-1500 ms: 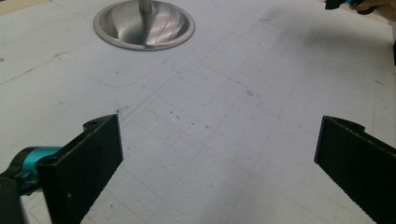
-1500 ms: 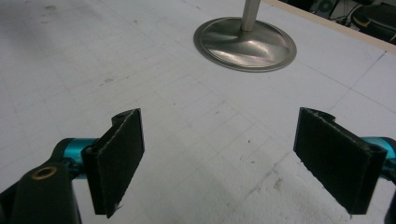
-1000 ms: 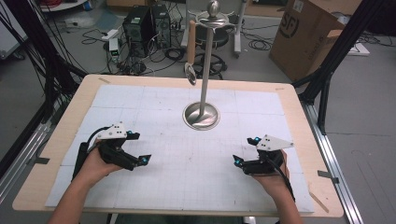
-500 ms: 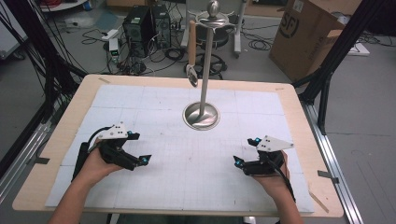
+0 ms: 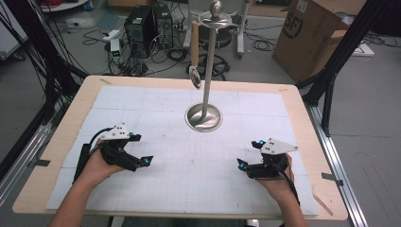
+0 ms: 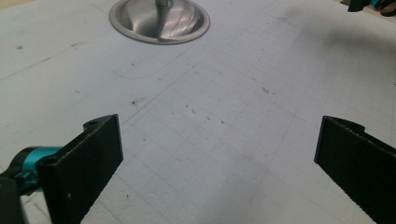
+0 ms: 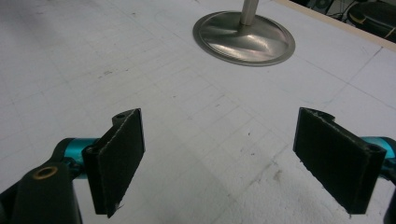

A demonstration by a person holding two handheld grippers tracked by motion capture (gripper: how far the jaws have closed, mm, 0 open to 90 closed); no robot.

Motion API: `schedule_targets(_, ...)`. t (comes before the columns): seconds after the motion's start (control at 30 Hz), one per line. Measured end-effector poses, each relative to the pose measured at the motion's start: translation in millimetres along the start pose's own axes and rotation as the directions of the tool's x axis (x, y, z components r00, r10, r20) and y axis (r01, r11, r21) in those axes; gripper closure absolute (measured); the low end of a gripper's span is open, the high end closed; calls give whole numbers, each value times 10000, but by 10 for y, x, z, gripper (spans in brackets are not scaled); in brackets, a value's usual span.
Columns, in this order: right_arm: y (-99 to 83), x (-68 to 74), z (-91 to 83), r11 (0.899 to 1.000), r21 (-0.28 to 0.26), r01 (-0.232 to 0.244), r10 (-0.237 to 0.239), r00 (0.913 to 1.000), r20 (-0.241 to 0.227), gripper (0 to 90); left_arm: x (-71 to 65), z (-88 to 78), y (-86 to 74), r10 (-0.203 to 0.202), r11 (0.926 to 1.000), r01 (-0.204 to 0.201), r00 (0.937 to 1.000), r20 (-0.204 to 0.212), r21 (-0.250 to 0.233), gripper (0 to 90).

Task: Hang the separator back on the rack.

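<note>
steel stand (image 5: 204, 116) mid-mat, spoon (image 5: 194, 52) hanging from its top (well apart from both grippers). left gripper (image 5: 145, 161) and right gripper (image 5: 242, 165) low on mat (image 5: 189, 179), jaws wide apart, holding nothing.

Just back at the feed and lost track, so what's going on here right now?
A person holds the left tongs and the right tongs low over the white gridded mat, both wide open and empty. Between and beyond them stands a tall silver metal stand with a round base; a wooden-handled spoon hangs from its top. Neither tongs touches the stand.
</note>
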State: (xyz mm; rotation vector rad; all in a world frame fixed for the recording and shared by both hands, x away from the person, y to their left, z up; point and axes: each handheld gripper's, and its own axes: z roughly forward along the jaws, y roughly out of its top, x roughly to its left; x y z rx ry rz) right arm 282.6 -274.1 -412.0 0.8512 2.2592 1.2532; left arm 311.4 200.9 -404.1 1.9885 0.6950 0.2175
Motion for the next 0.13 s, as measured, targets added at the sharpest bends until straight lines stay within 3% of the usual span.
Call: schedule_targets(0.13,-2,-12,-11,10000,-36,-5,5,10000,47,153,9,2,-8,81,9998,-78,9999,-149,181,17)
